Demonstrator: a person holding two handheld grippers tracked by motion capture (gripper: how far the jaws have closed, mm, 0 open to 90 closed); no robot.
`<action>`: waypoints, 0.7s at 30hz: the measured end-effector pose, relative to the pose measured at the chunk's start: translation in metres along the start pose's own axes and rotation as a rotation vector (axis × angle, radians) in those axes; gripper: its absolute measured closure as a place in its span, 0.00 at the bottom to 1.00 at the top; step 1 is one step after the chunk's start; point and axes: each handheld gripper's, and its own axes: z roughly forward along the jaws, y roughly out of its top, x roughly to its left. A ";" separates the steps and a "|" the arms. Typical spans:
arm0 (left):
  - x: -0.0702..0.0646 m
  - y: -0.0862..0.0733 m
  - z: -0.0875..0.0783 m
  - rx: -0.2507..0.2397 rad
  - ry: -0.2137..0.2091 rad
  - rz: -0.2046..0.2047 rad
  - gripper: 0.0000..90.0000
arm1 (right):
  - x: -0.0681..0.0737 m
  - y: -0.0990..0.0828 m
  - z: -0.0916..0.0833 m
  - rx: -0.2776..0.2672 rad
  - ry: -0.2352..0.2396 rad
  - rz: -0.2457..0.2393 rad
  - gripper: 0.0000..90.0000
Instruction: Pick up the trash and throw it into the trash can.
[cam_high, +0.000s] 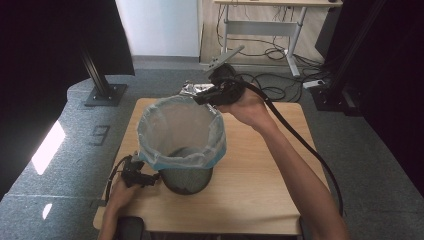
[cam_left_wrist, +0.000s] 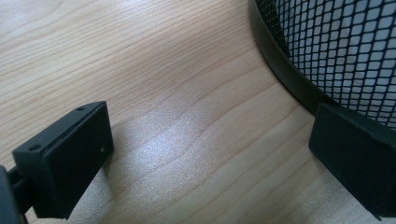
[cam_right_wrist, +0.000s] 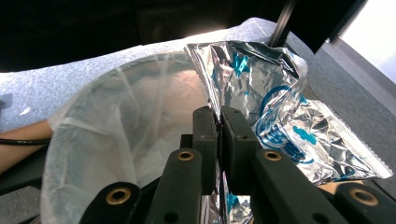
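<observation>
Now right claw (cam_right_wrist: 218, 122) pinches foil wrapper (cam_right_wrist: 261, 88) above lined bin (cam_high: 181, 131).

Lighting: uneven. The wooden table (cam_high: 260, 190) is evenly lit from above; both side margins of the high view are lost in near-black. A bright patch is cast on the grey floor (cam_high: 47, 147) at left. Glare: a soft sheen is seen on the wood between the left gripper's (cam_left_wrist: 205, 154) jaws; hard highlights are thrown off the foil wrapper (cam_right_wrist: 275, 116) just beyond the right gripper's (cam_right_wrist: 219, 126) jaws. Focus: the near jaw bases are slightly softened; the high view is grainy.
</observation>
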 end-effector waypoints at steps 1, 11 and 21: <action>0.000 0.000 0.000 0.000 0.000 -0.001 0.00 | 0.002 0.001 0.002 -0.001 0.006 -0.006 0.93; 0.000 0.000 0.000 0.000 0.000 0.000 0.00 | 0.020 -0.002 0.027 0.022 0.069 -0.035 0.93; 0.000 0.000 0.000 0.000 0.000 0.000 0.00 | 0.027 -0.023 0.059 0.056 0.126 -0.026 0.93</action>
